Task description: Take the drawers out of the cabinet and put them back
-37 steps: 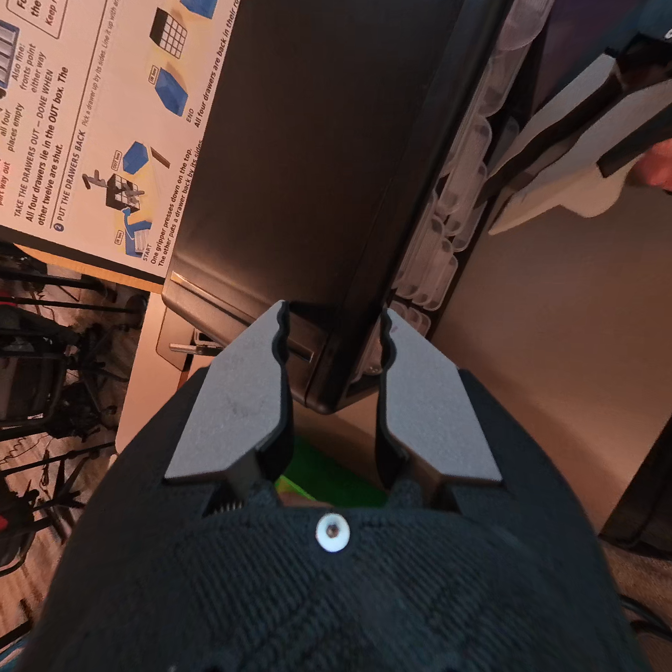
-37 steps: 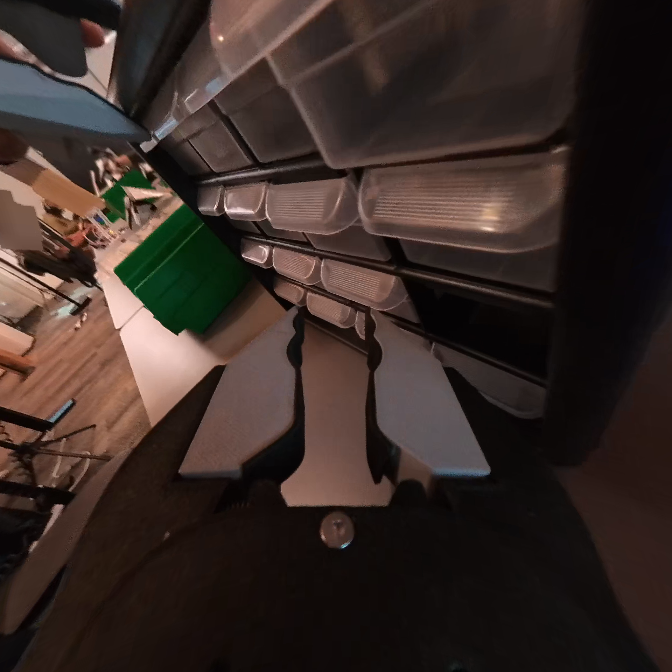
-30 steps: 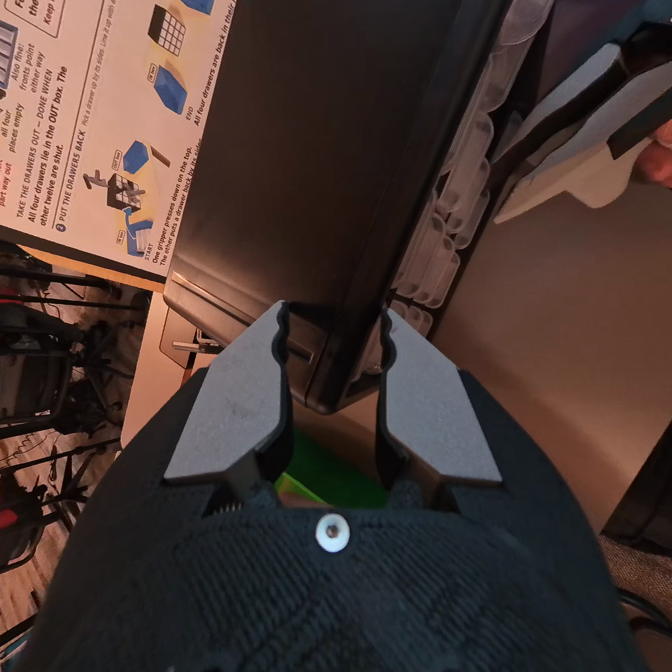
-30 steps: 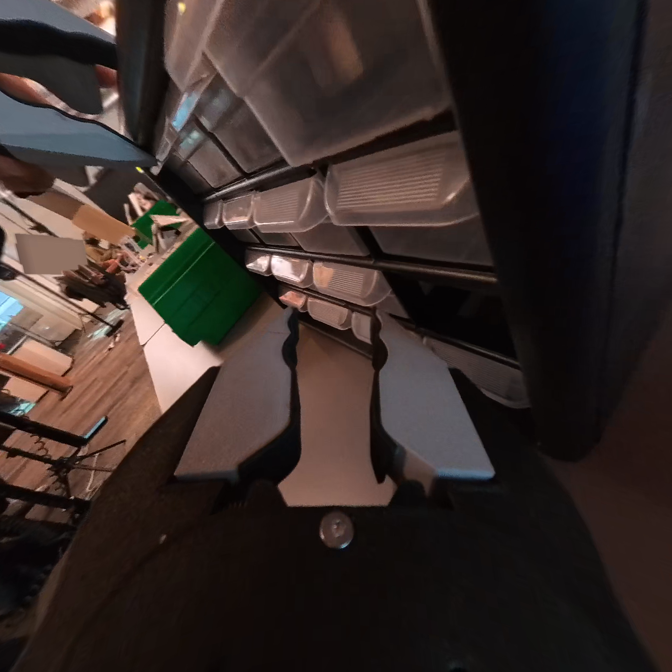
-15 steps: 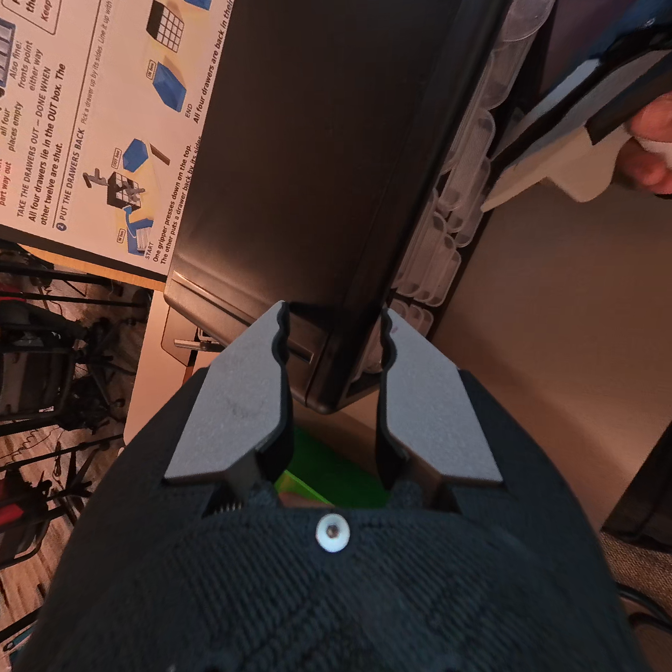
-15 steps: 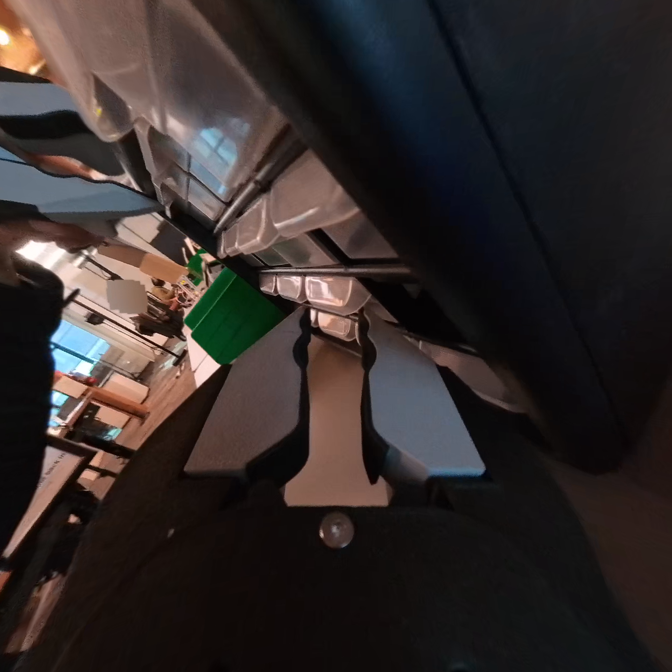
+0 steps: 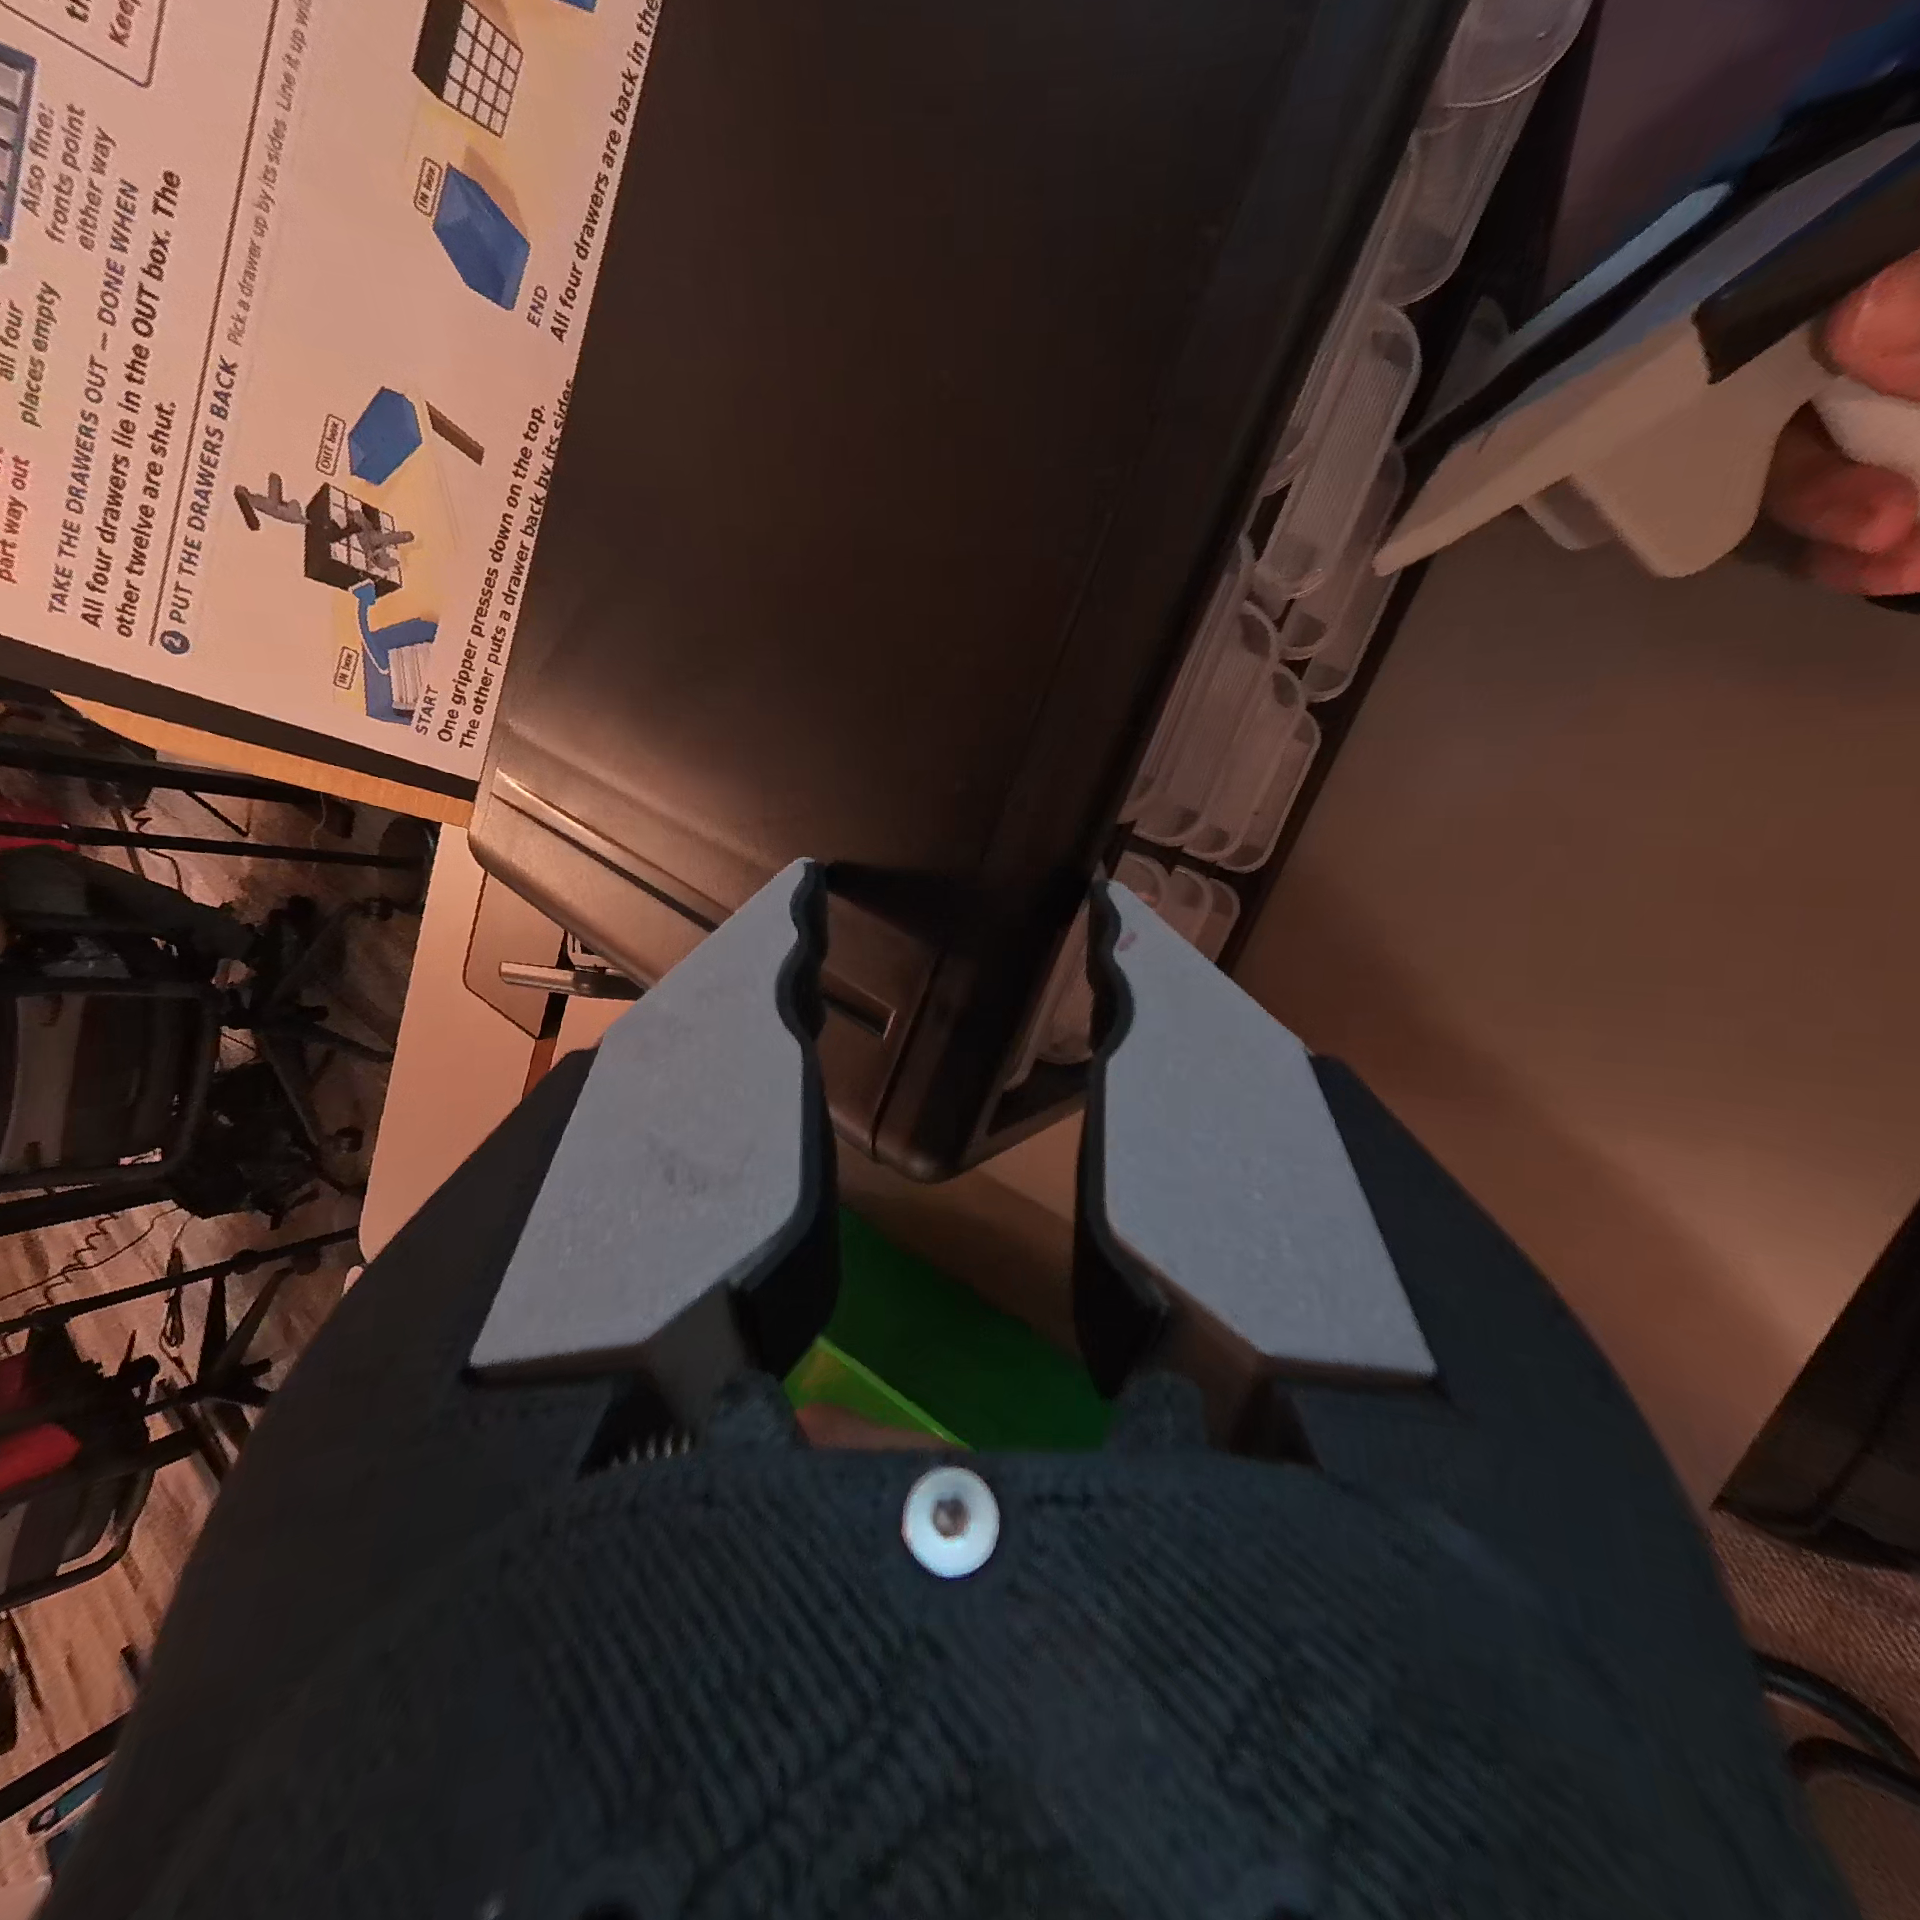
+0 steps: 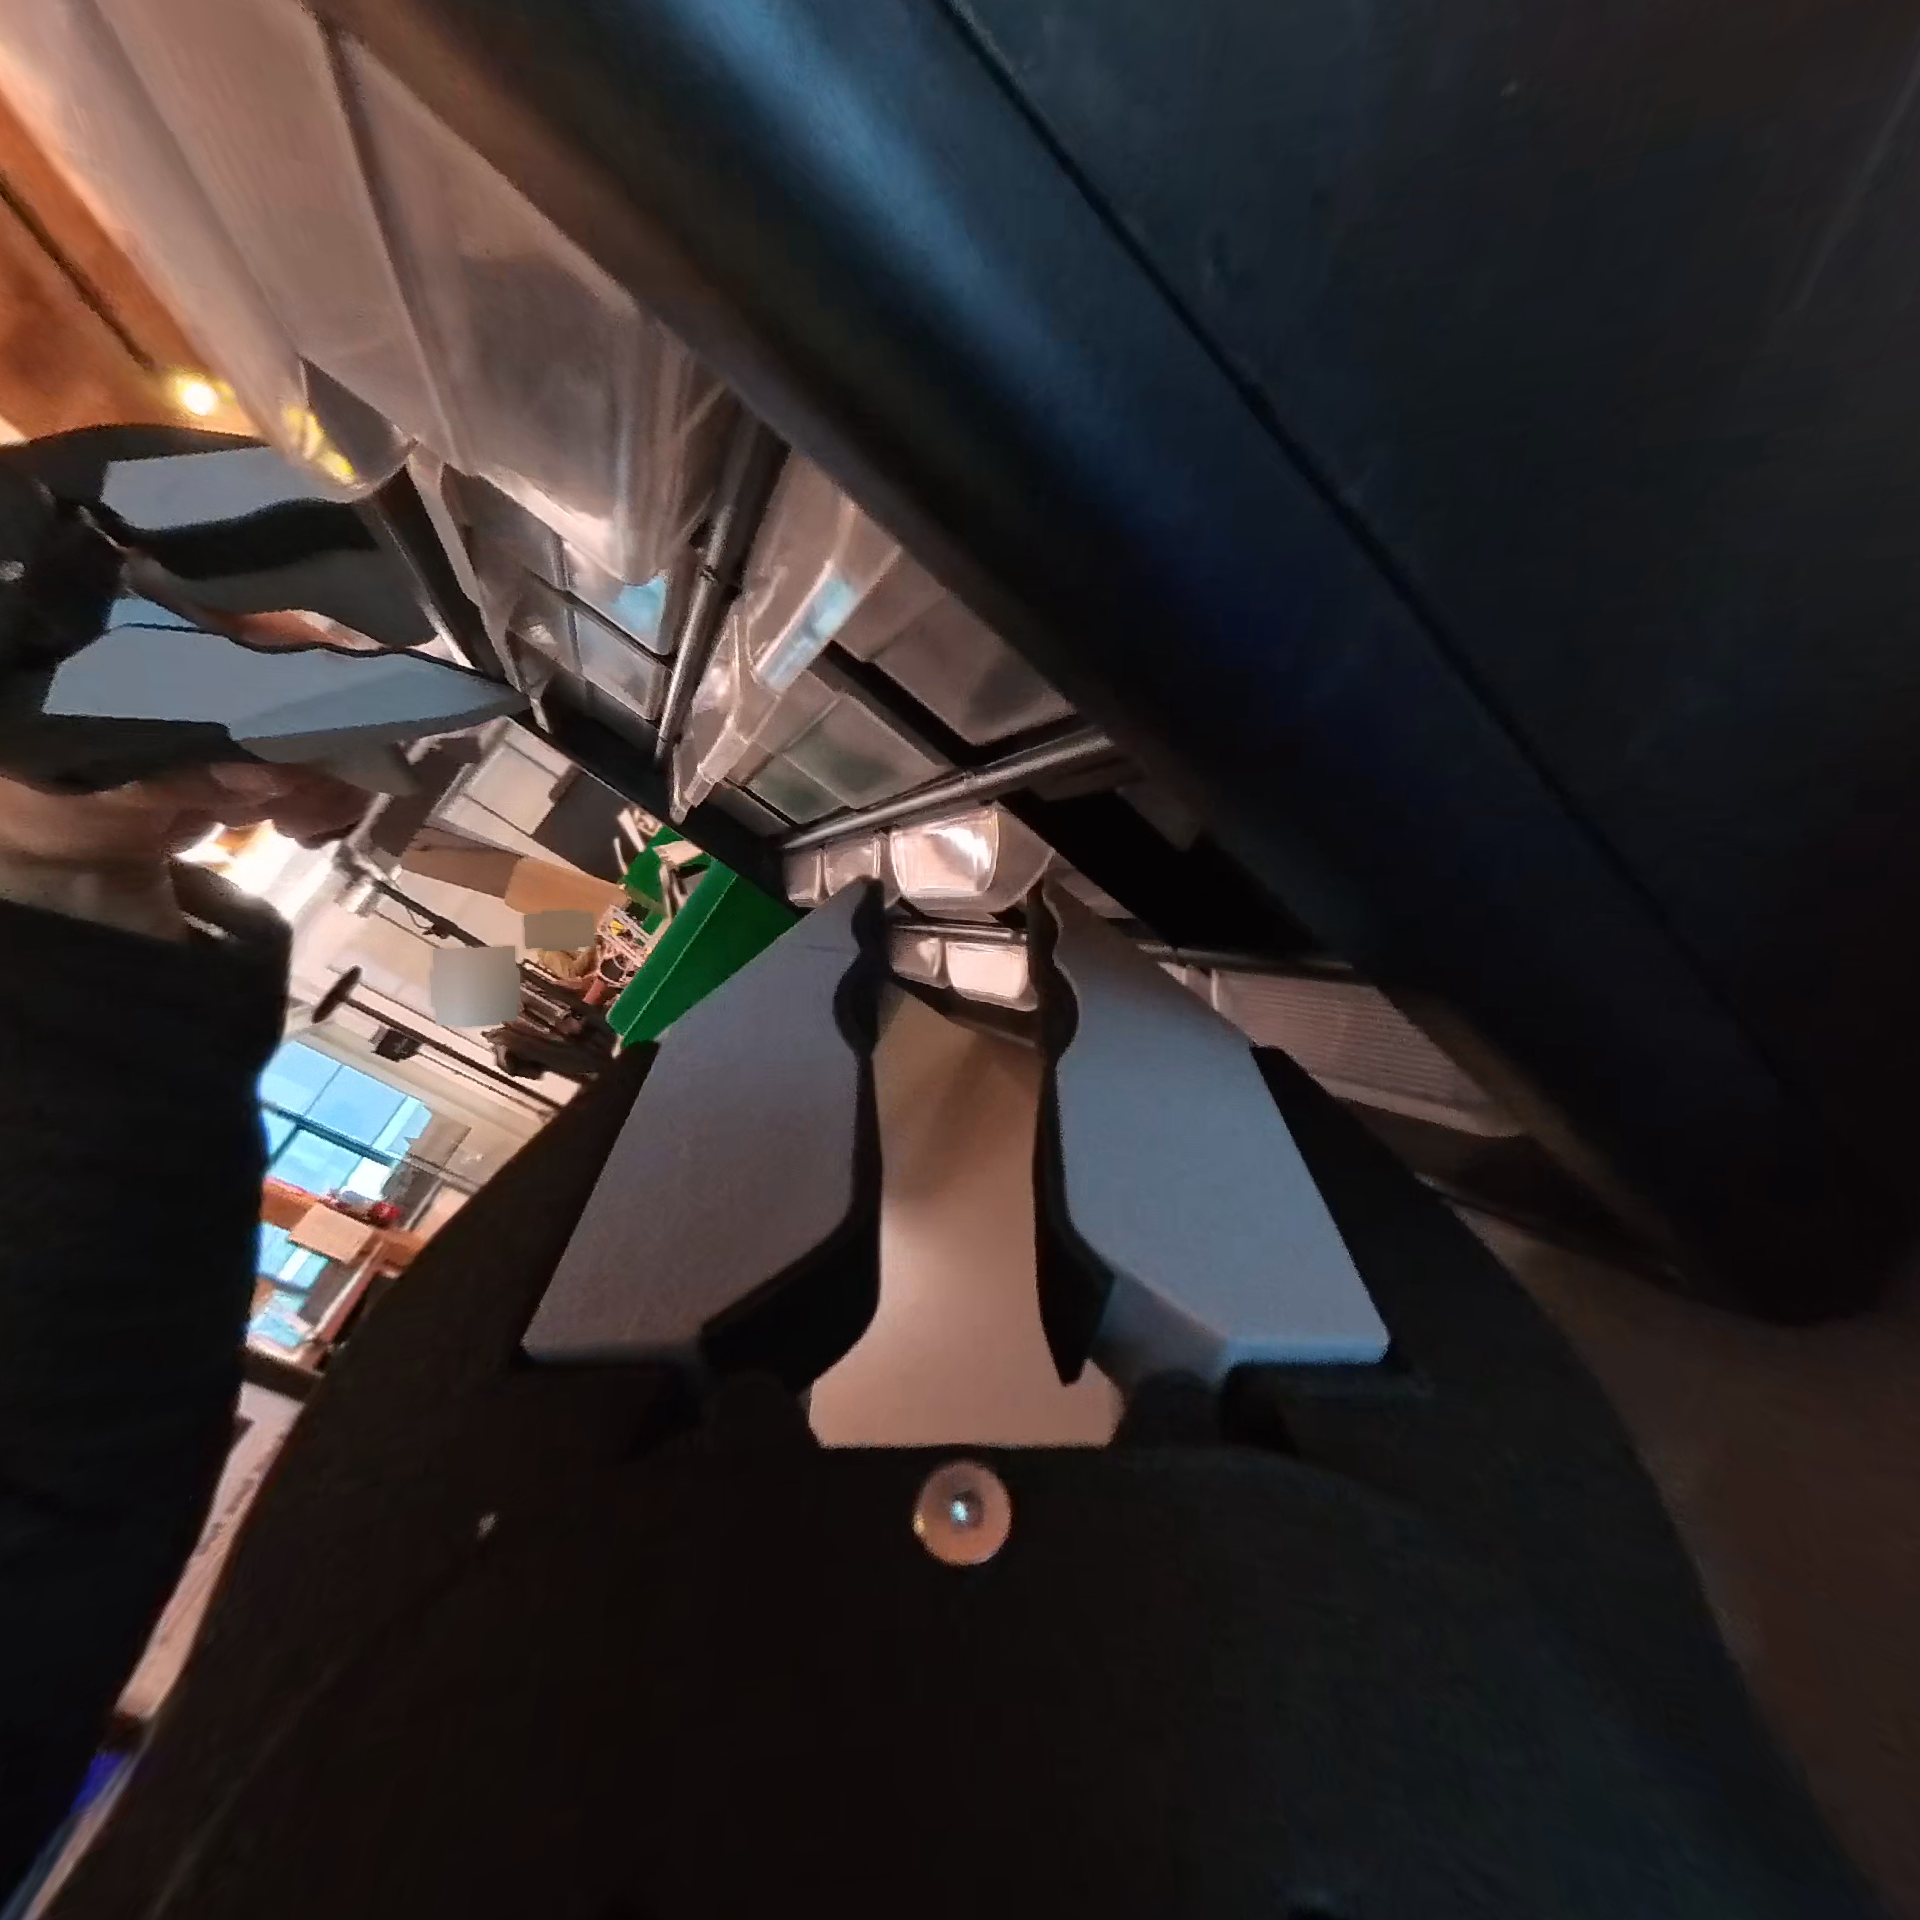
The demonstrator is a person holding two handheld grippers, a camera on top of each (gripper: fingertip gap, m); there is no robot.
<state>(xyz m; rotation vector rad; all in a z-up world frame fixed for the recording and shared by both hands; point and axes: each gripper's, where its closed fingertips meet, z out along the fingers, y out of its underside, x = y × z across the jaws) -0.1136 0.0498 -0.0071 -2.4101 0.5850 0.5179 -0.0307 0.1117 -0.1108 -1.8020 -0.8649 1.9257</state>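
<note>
The left gripper point(image 7: 951, 925) is sitting released, its jaws straddling the top corner of the black cabinet point(image 7: 935, 436), while the right gripper point(image 8: 954, 914), also released and empty, is nosing toward the clear drawers point(image 8: 940, 857) in its front

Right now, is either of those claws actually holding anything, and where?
The left gripper straddles the black cabinet at its top front corner; whether it grips cannot be told. The right gripper is open, holding nothing.
</note>
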